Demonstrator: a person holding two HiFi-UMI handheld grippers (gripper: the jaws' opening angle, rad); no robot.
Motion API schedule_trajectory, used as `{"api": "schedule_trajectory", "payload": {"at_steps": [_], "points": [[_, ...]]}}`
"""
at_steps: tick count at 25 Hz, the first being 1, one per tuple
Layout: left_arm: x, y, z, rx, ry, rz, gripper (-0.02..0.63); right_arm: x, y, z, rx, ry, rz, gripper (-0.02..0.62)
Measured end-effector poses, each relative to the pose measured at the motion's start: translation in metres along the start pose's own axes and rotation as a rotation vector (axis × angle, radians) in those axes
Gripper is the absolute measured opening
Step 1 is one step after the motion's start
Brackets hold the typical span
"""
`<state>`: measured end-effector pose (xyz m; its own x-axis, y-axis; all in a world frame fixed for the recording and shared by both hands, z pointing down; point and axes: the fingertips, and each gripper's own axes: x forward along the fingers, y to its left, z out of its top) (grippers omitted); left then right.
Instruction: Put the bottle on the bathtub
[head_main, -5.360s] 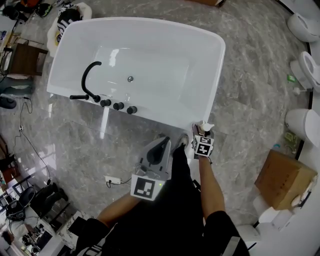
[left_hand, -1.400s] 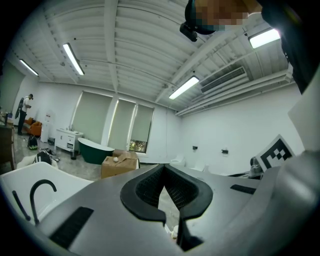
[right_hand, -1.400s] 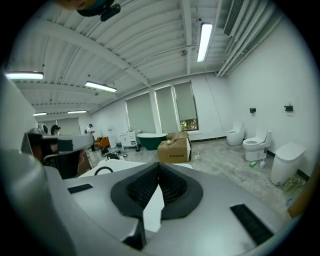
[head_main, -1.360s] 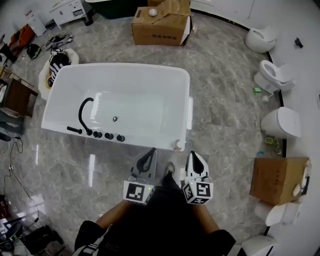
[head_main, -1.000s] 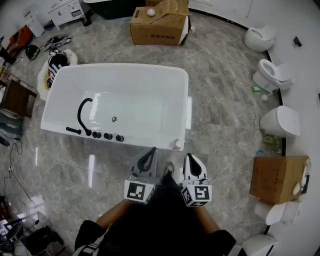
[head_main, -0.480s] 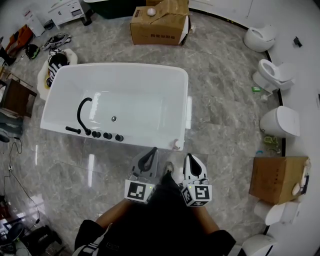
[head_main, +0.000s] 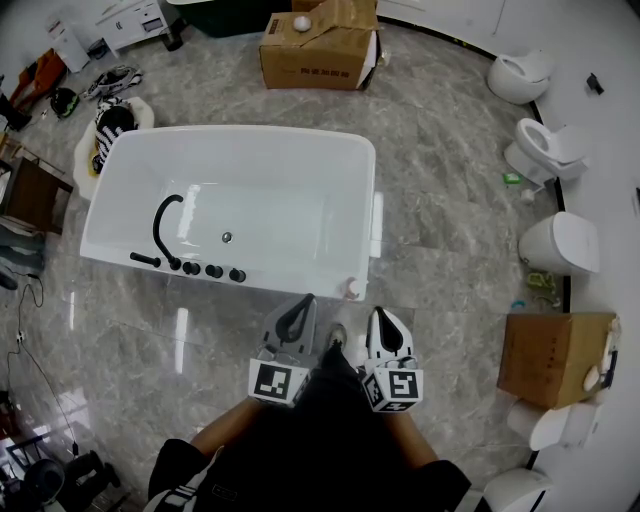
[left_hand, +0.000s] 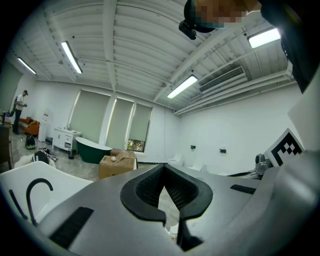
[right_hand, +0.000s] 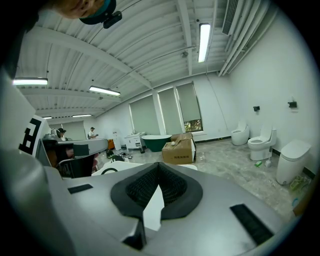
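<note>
- The small white pump bottle (head_main: 352, 289) now stands by itself on the near right corner of the white rectangular bathtub (head_main: 230, 134), just below the middle of the head view. It looks upright, though it is too small to be sure.
- 5.4 s ago the right gripper was at that corner with the bottle in its jaws. Now nothing touches the bottle.
- The right gripper (head_main: 383, 318) sits low in the frame, close to the person's body and clear of the tub. In its own view (right_hand: 158, 166) the 2 black ribbed pads meet at the tip, with nothing between them.
- The left gripper (head_main: 298, 306) lies just beside it to the left, also short of the tub. Its own view (left_hand: 163, 167) shows the jaws drawn together and empty.
- Over the last 1.4 s almost nothing has shifted. Both grippers rest side by side and the bottle has not stirred.
- Judgement: the placing looks finished, since the bottle is on the rim and released. No step seems left beyond keeping clear of it.
- Risk, as a guess: the bottle stands at the very corner of the rim, so a knock could send it to the grey marble floor (head_main: 460, 190).
- The black curved faucet (head_main: 163, 225) on the tub's near left rim is well apart from the bottle.
</note>
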<state>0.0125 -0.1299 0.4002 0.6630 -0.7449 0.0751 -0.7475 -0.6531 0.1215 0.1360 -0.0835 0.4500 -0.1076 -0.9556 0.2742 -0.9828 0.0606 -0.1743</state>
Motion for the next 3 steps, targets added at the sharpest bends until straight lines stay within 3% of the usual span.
{"api": "schedule_trajectory", "payload": {"at_steps": [3], "points": [[-0.0002, -0.0027, 0.0015, 0.0, -0.002, -0.002, 0.015, -0.0022, -0.0013, 0.0012, 0.002, -0.001, -0.001, 0.009]]}}
